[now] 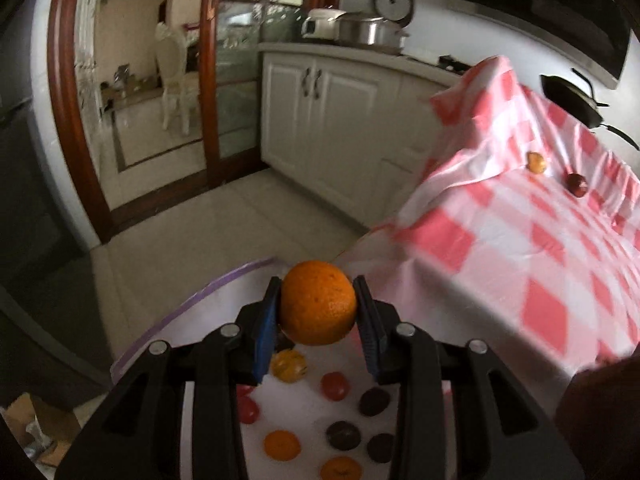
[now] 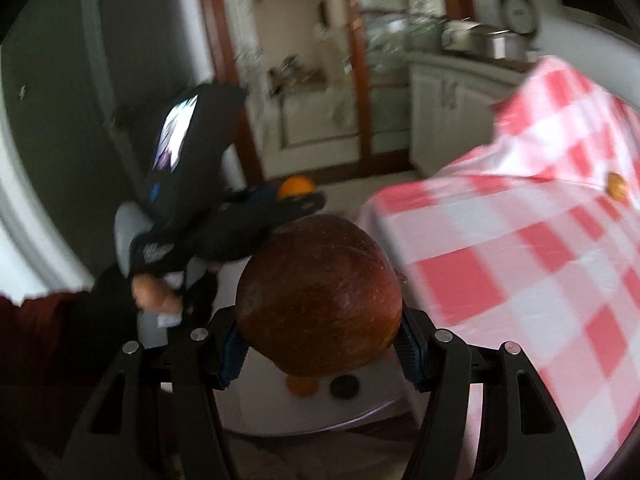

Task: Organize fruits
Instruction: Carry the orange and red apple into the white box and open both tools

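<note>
My left gripper [image 1: 318, 304] is shut on an orange [image 1: 318, 303], held above a round white tray [image 1: 192, 308] with a purple rim. Several small fruits lie on that tray, among them a yellow one [image 1: 289, 365], a red one [image 1: 334, 386] and a dark one [image 1: 342, 435]. My right gripper [image 2: 320, 332] is shut on a big red apple [image 2: 319, 294] over the same tray [image 2: 256, 408]. The left gripper [image 2: 296, 196] with its orange [image 2: 295, 186] shows at the left of the right wrist view, a hand [image 2: 154, 294] on its handle.
A table under a red-and-white checked cloth [image 1: 520, 248] fills the right side, with an orange-yellow fruit [image 1: 536, 162] and a dark red fruit [image 1: 577, 185] on it. White cabinets [image 1: 324, 120], a wood-framed glass door [image 1: 144, 92] and tiled floor [image 1: 224, 232] lie behind.
</note>
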The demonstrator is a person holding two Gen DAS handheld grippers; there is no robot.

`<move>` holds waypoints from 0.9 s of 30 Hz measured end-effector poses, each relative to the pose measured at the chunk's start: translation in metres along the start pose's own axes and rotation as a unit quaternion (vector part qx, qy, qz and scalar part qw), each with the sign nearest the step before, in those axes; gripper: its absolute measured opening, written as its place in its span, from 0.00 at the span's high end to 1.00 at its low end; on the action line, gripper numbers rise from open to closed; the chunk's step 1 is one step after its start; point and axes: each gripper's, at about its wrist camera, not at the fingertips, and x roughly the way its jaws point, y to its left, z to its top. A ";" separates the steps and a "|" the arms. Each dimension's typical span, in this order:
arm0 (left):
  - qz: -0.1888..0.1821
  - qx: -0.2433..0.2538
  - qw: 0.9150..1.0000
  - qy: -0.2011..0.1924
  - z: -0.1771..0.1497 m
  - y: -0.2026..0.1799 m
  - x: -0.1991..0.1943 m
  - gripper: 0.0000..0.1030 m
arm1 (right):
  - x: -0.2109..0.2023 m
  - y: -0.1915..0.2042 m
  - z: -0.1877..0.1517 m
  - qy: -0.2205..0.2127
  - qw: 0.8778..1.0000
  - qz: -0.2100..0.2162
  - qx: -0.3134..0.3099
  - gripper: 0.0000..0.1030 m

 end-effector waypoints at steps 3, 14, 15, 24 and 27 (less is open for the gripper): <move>0.012 -0.012 1.000 0.017 -0.008 0.016 0.012 0.65 | 0.026 0.011 -0.005 0.042 0.999 0.005 -0.018 0.41; 0.075 0.006 0.986 0.152 -0.038 0.044 0.083 0.65 | 0.114 0.012 -0.023 0.188 0.982 -0.027 -0.023 0.41; 0.080 0.009 0.984 0.157 -0.039 0.045 0.088 0.65 | 0.120 0.010 -0.023 0.195 0.980 -0.031 -0.025 0.41; 0.100 0.011 0.971 0.215 -0.055 0.059 0.123 0.64 | 0.167 0.020 -0.014 0.235 0.970 -0.022 -0.048 0.41; 0.093 -0.013 0.965 0.245 -0.062 0.073 0.133 0.64 | 0.180 0.023 -0.017 0.248 0.967 -0.021 -0.057 0.41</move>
